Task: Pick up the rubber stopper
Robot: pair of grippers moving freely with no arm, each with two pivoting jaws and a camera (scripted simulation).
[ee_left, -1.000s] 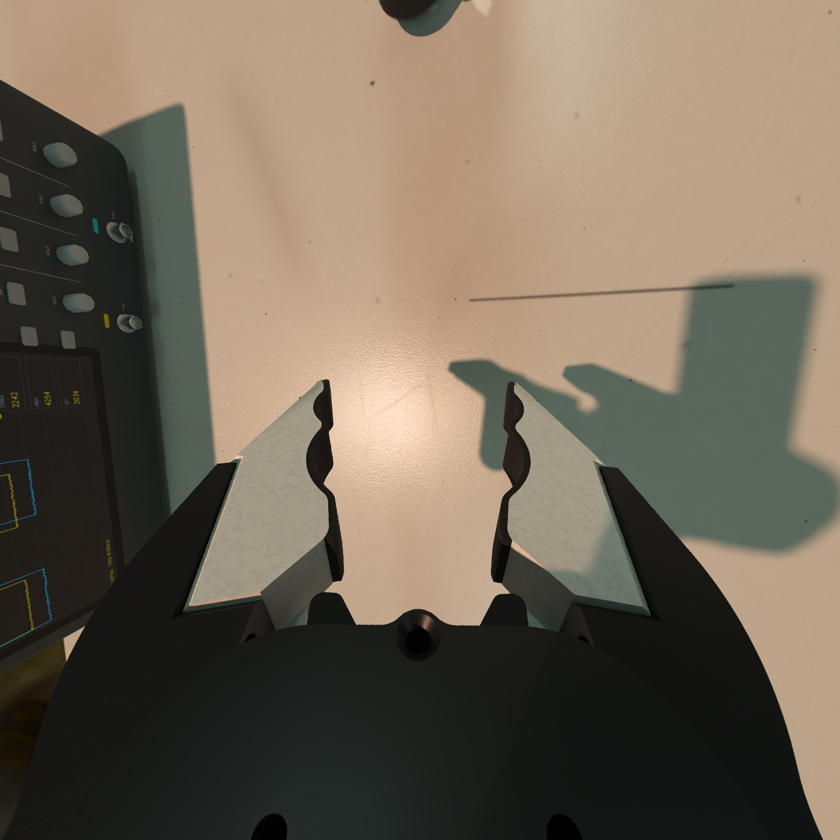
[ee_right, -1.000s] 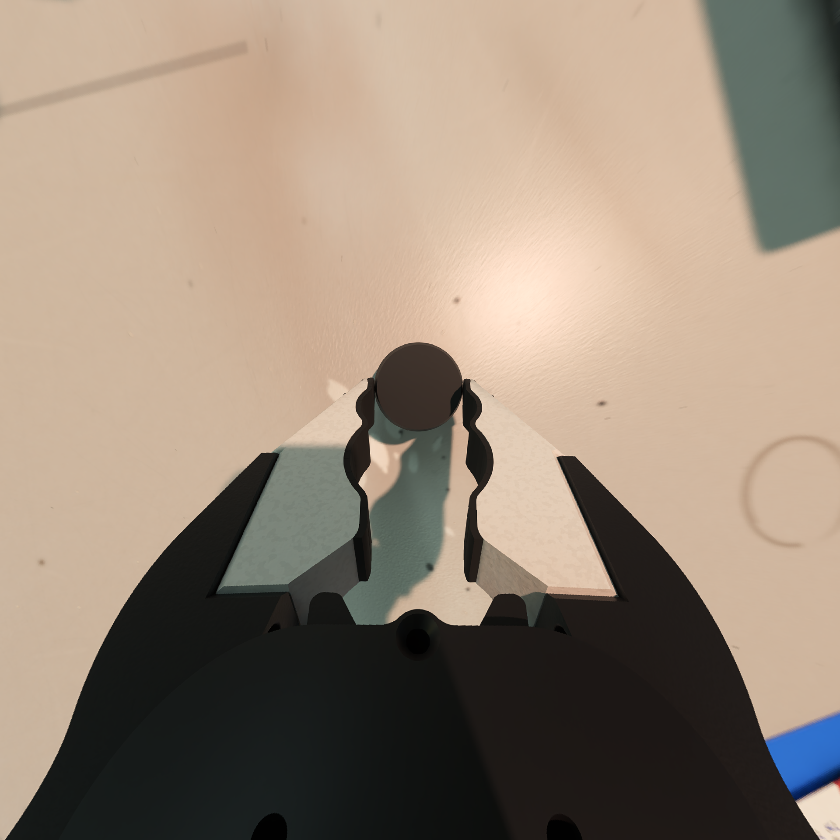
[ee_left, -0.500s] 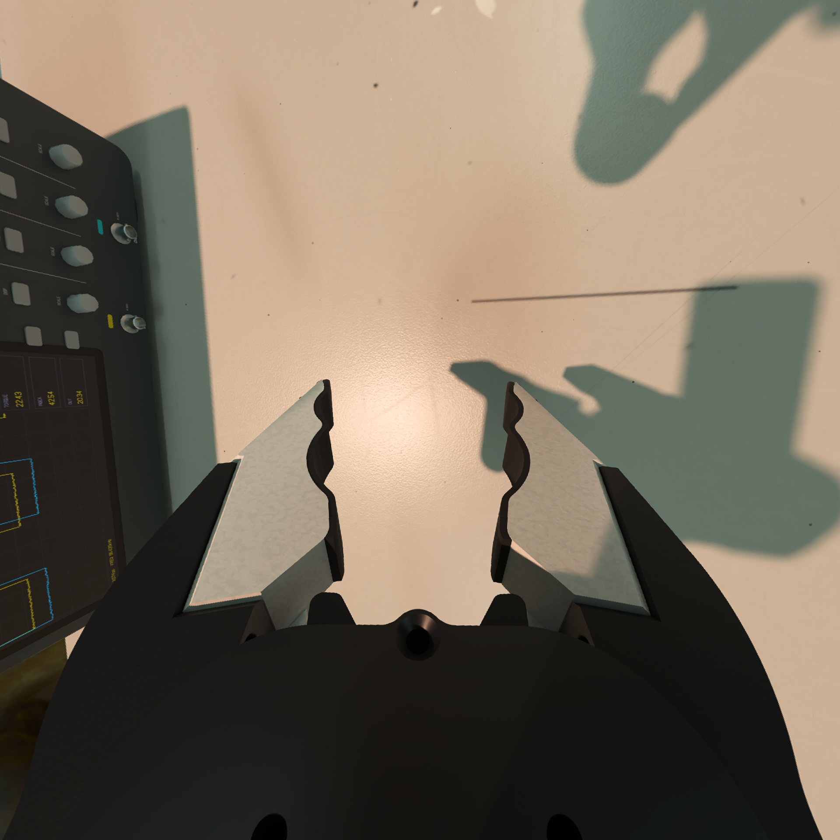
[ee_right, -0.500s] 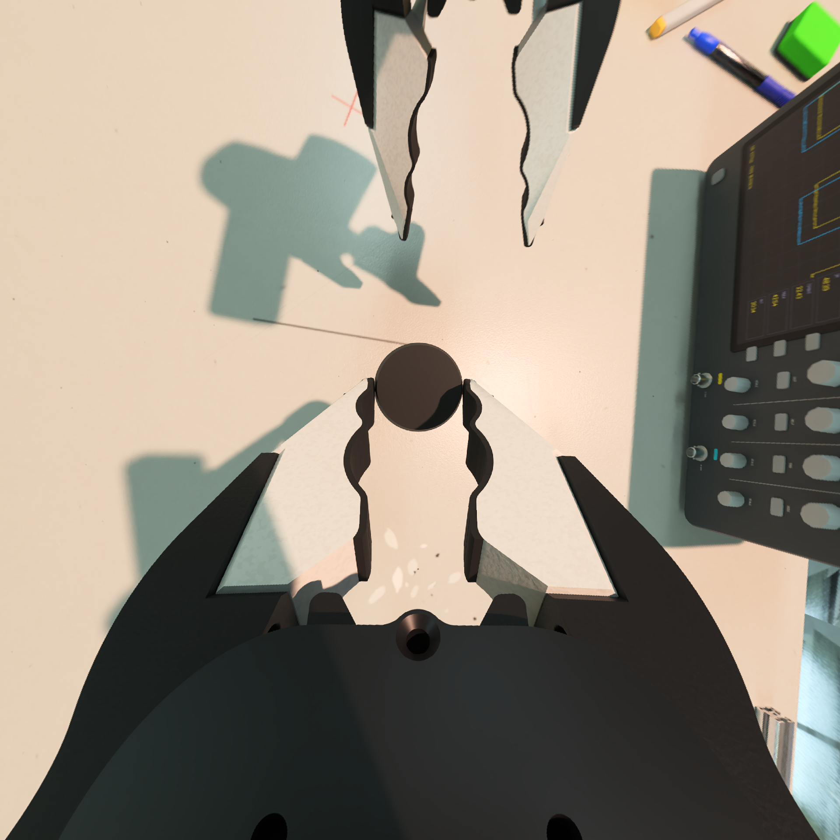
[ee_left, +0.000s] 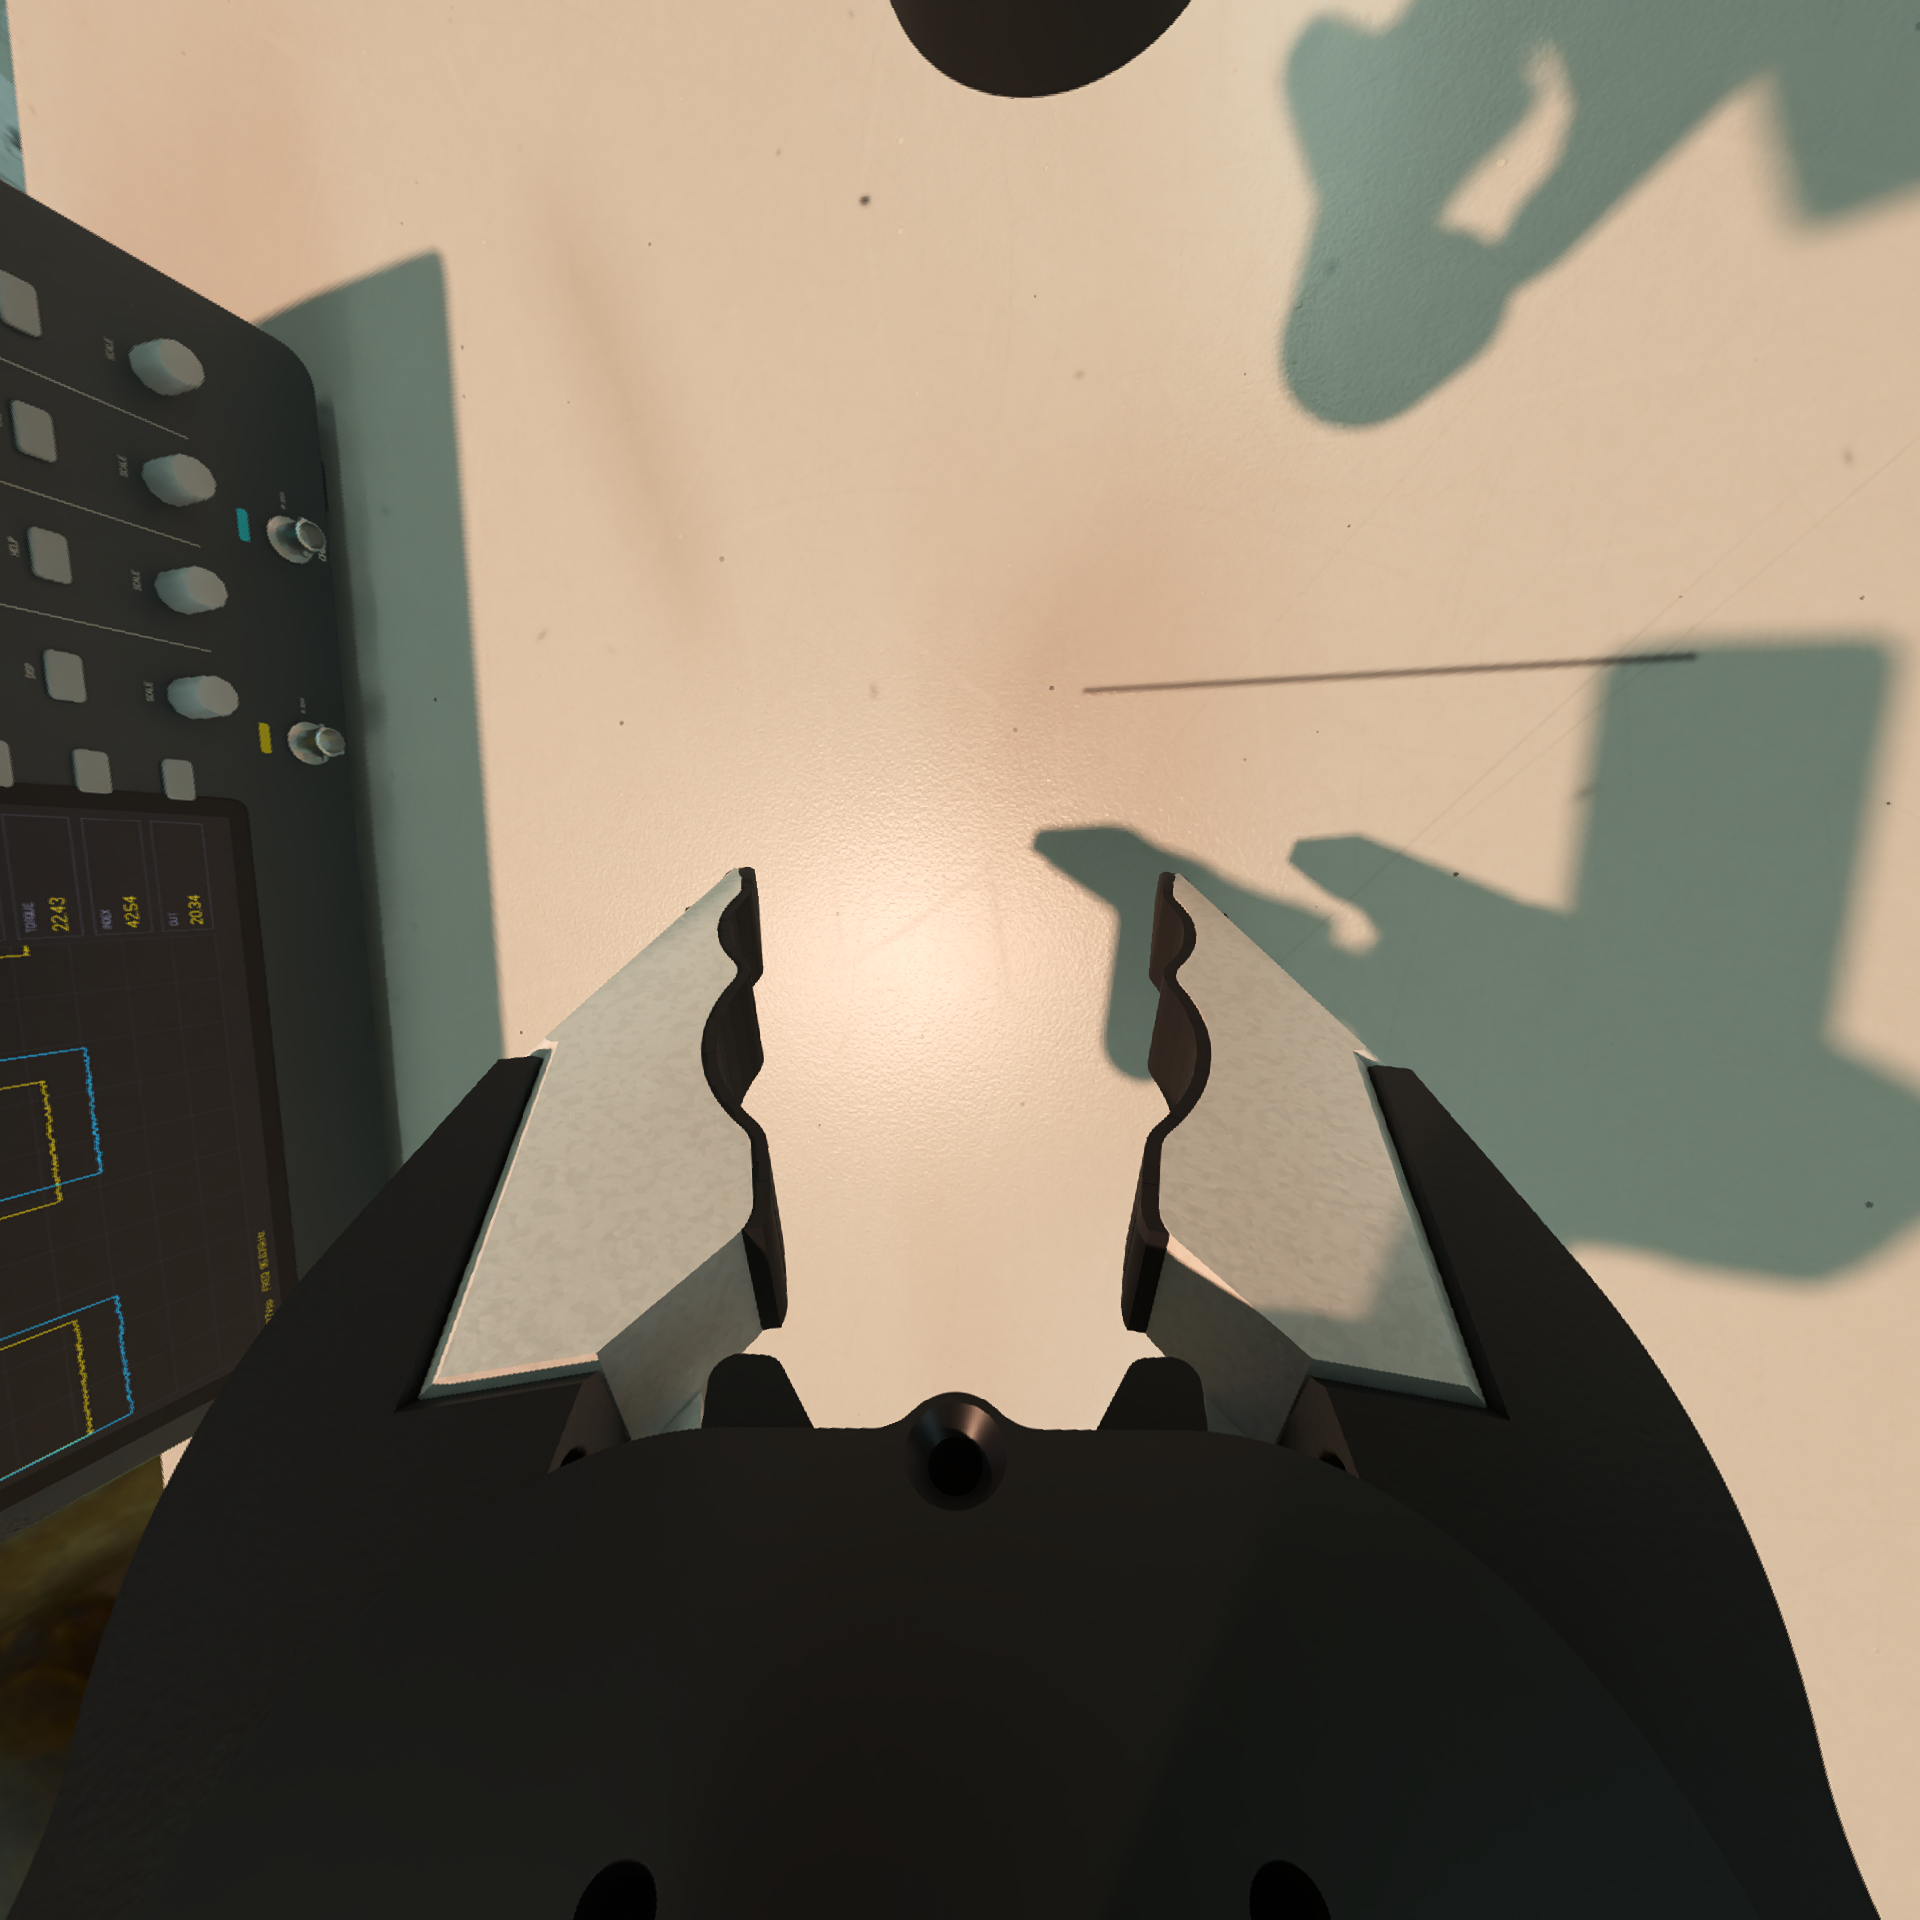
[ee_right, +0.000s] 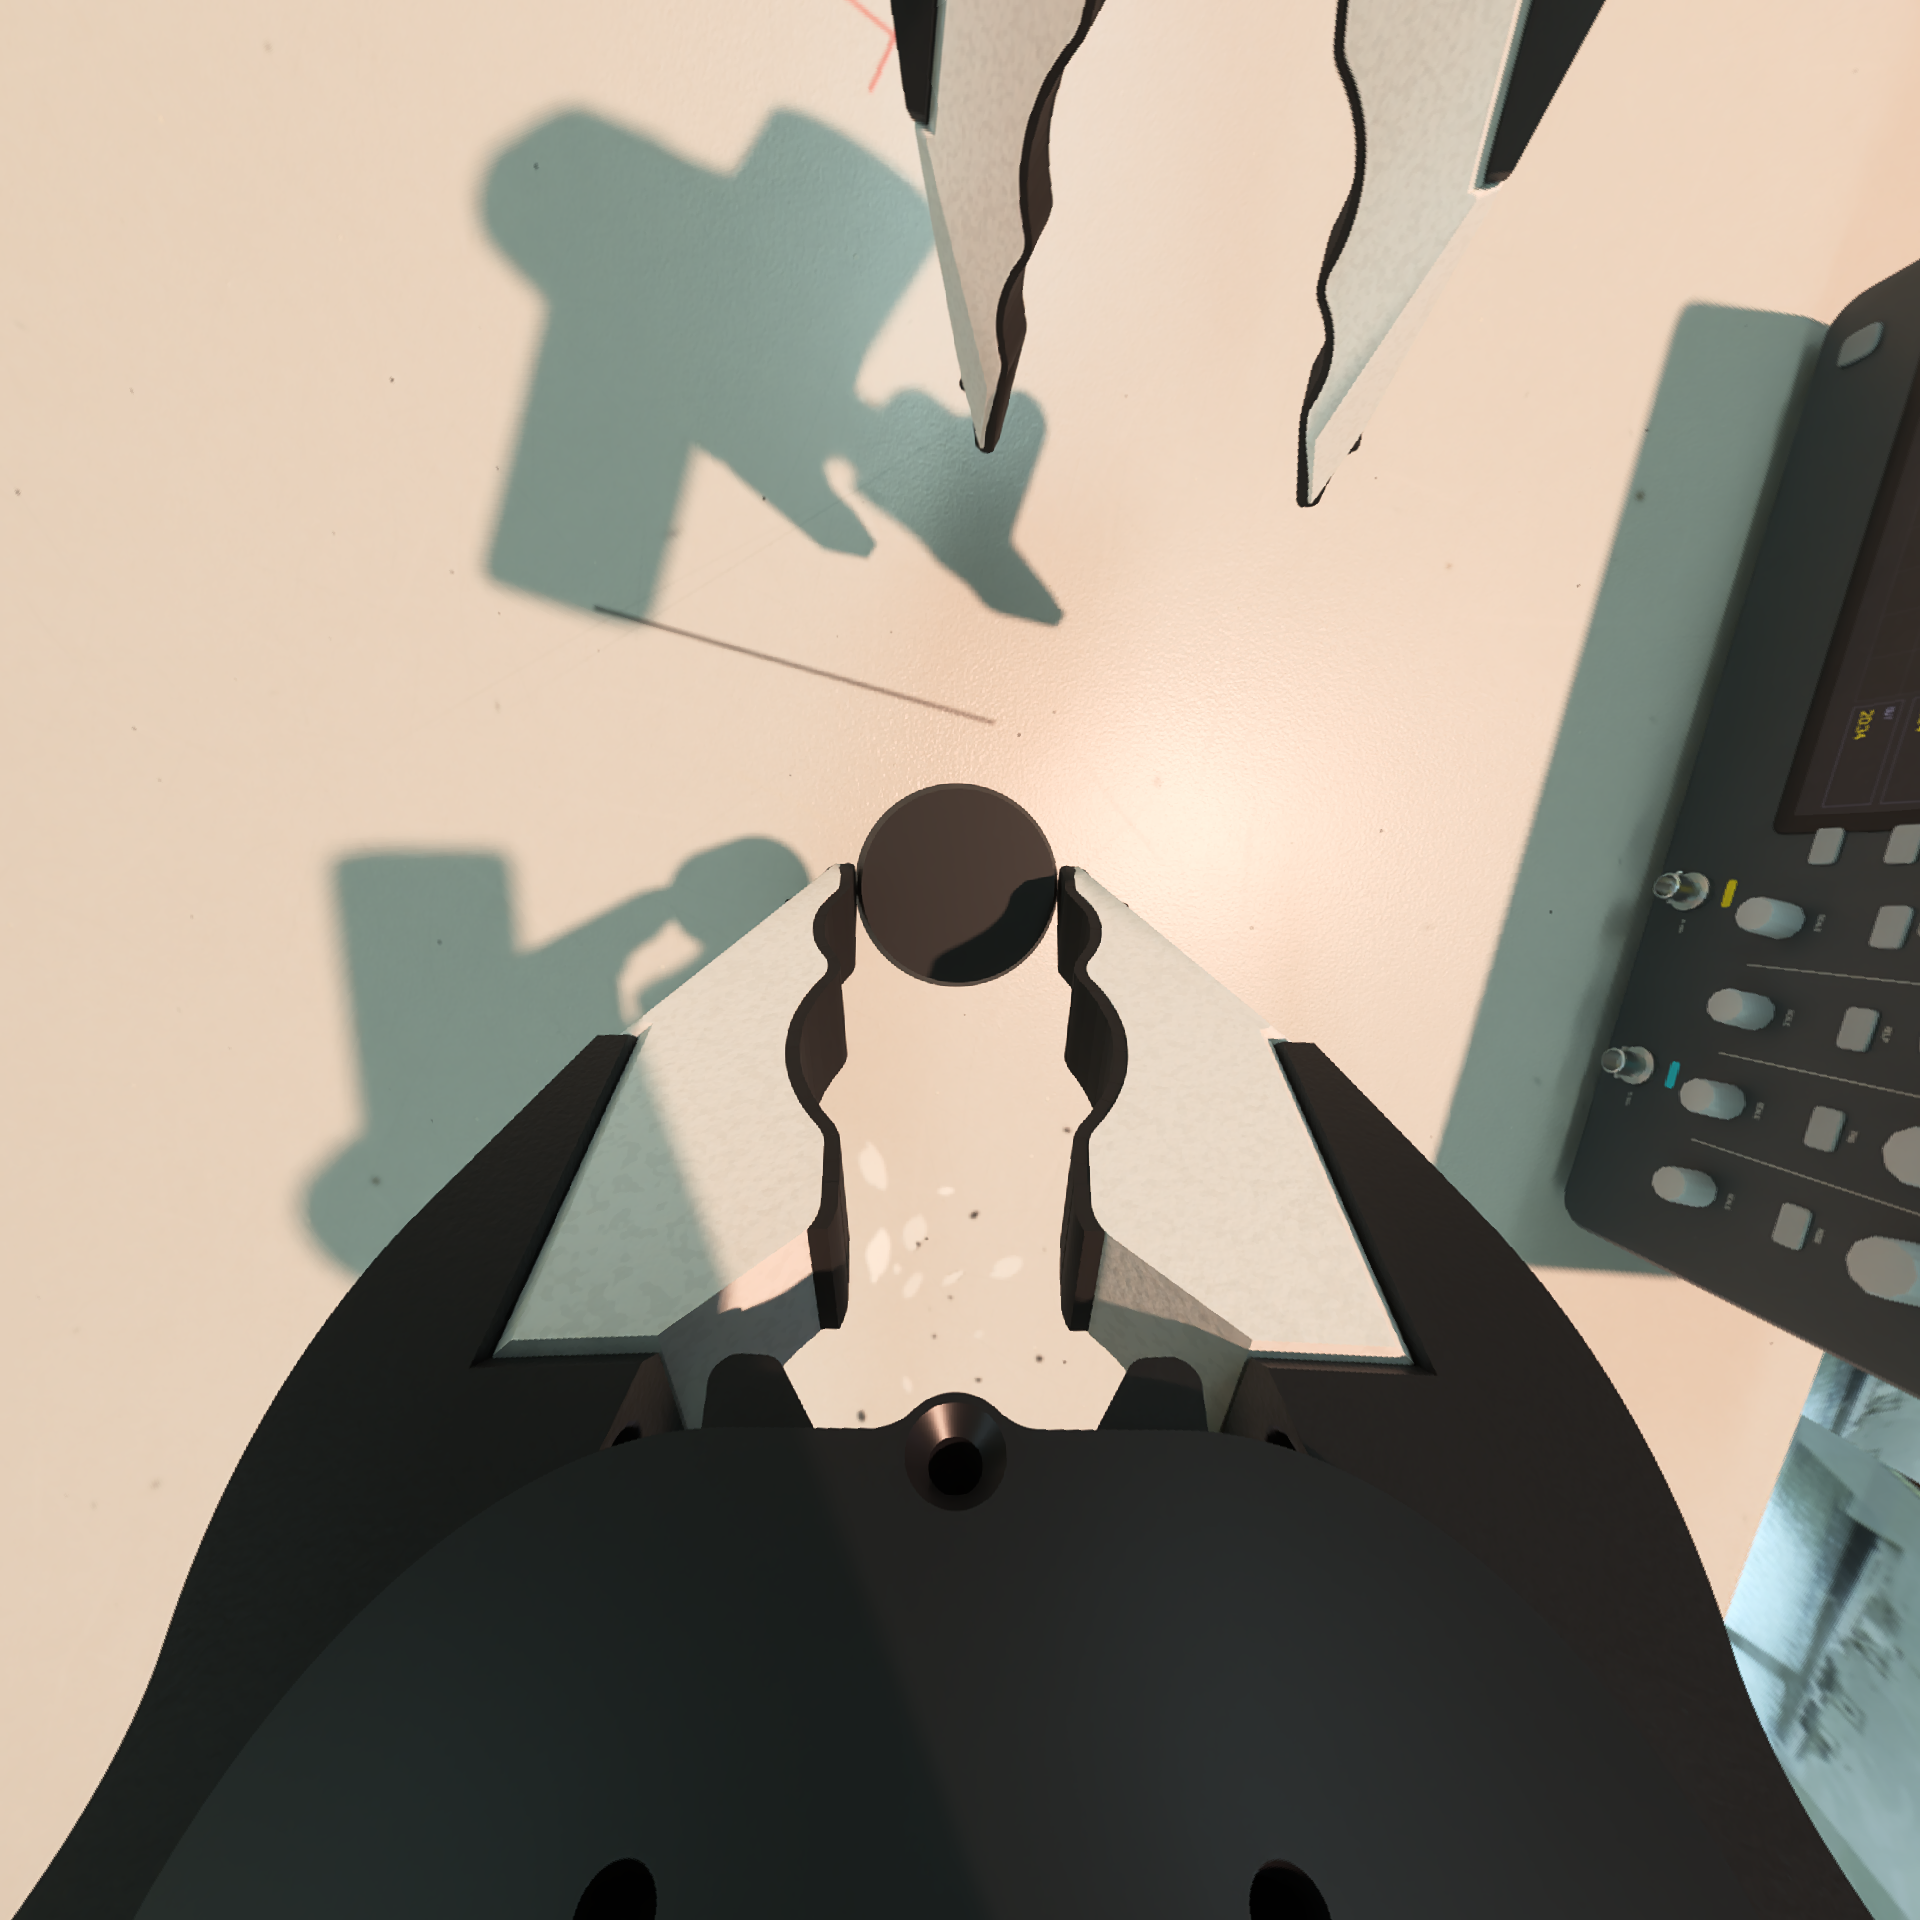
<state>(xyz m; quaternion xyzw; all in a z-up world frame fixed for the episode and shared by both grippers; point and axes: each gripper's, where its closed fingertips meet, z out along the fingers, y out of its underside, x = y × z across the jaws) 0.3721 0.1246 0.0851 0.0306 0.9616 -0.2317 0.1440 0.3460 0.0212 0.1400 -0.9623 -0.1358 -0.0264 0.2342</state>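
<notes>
Now the beige table (ee_right: 312, 727) fills both views, the dark instrument panel (ee_right: 1787, 1039) off to one side of the rubber stopper (ee_right: 956, 883), and the right gripper (ee_right: 956, 896) is clamped on that stopper by its very tips, well above the table; left gripper (ee_left: 954, 883) hangs spread and empty opposite; such a shallow pinch could let the stopper squirt out

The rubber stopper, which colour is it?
Dark brown, nearly black; the rubber stopper shows best in the right wrist view.
</notes>
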